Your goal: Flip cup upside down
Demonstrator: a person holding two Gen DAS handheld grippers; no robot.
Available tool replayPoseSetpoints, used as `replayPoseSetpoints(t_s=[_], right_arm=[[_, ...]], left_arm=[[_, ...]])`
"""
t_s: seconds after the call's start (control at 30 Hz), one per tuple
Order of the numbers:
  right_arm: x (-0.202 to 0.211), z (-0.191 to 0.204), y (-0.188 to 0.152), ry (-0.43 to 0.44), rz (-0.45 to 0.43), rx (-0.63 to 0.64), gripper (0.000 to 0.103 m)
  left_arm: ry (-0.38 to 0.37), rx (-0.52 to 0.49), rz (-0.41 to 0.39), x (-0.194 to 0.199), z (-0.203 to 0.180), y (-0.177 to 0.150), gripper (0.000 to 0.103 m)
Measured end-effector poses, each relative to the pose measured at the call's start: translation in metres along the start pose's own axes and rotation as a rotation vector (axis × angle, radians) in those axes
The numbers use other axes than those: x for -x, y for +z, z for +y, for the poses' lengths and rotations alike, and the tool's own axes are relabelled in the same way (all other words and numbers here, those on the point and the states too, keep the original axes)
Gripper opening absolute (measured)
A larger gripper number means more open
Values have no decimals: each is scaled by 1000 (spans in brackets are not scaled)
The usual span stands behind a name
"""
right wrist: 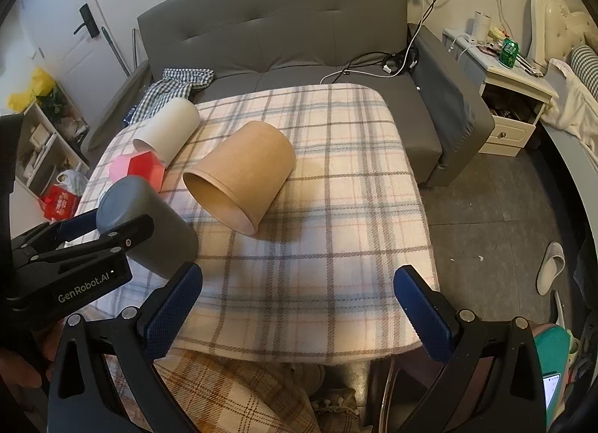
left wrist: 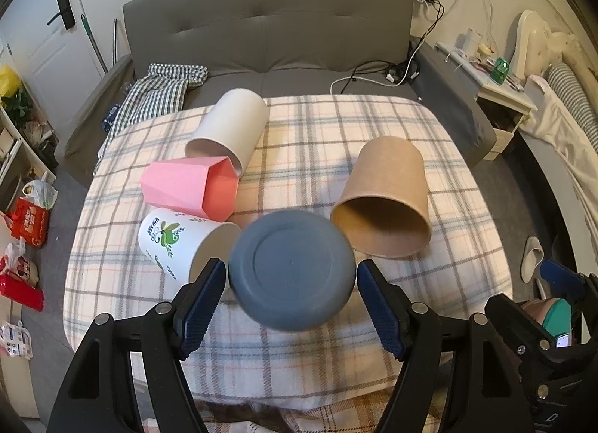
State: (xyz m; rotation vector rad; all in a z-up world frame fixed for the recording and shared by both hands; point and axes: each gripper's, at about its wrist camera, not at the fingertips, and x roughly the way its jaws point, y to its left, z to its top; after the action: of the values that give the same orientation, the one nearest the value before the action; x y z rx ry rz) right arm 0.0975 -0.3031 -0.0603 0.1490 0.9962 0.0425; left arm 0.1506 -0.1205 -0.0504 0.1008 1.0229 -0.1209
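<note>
A dark grey-blue cup (left wrist: 291, 270) lies on its side on the plaid-covered table (left wrist: 321, 126), its flat base facing the left wrist camera. My left gripper (left wrist: 291, 283) is open, one finger on each side of the cup with small gaps. In the right wrist view the same cup (right wrist: 149, 225) shows at the left with the left gripper (right wrist: 102, 231) around it. My right gripper (right wrist: 299, 294) is open and empty above the table's near edge.
A brown paper cup (left wrist: 385, 201), a white cup (left wrist: 231, 126), a pink faceted cup (left wrist: 194, 186) and a white cup with a green print (left wrist: 183, 242) lie on their sides. A grey sofa (left wrist: 269, 33) stands behind the table. A nightstand (right wrist: 512, 96) is at the right.
</note>
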Motion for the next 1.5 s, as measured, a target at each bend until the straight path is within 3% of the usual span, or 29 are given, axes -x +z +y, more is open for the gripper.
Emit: replayPoseSetpoints(t_s=[0.17, 0.4, 0.63, 0.8, 0.93, 1.1, 1.2, 1.33, 1.5], right_arm=[[10, 2, 0, 0, -19, 4, 103], [39, 10, -2, 6, -92, 10, 103], [66, 23, -20, 41, -191, 27, 103], [74, 40, -42, 50, -246, 59, 103], [79, 53, -61, 51, -299, 67, 103], [81, 69, -81, 7, -367, 96, 103], [79, 72, -90, -22, -375, 81, 103], [79, 73, -97, -33, -379, 77, 103], [85, 74, -100, -31, -415, 91, 103]], left_arm=[[-4, 12, -47, 19, 3, 4, 76], [-15, 36, -199, 68, 14, 0, 76], [-2, 34, -393, 111, 32, -33, 81], [42, 13, -480, 124, 44, -70, 92], [126, -5, -480, 121, 52, -94, 97], [104, 84, -495, 122, 76, -116, 99], [127, 112, -513, 124, 83, -125, 99], [106, 156, -521, 126, 88, -130, 99], [123, 127, -528, 126, 81, -136, 99]])
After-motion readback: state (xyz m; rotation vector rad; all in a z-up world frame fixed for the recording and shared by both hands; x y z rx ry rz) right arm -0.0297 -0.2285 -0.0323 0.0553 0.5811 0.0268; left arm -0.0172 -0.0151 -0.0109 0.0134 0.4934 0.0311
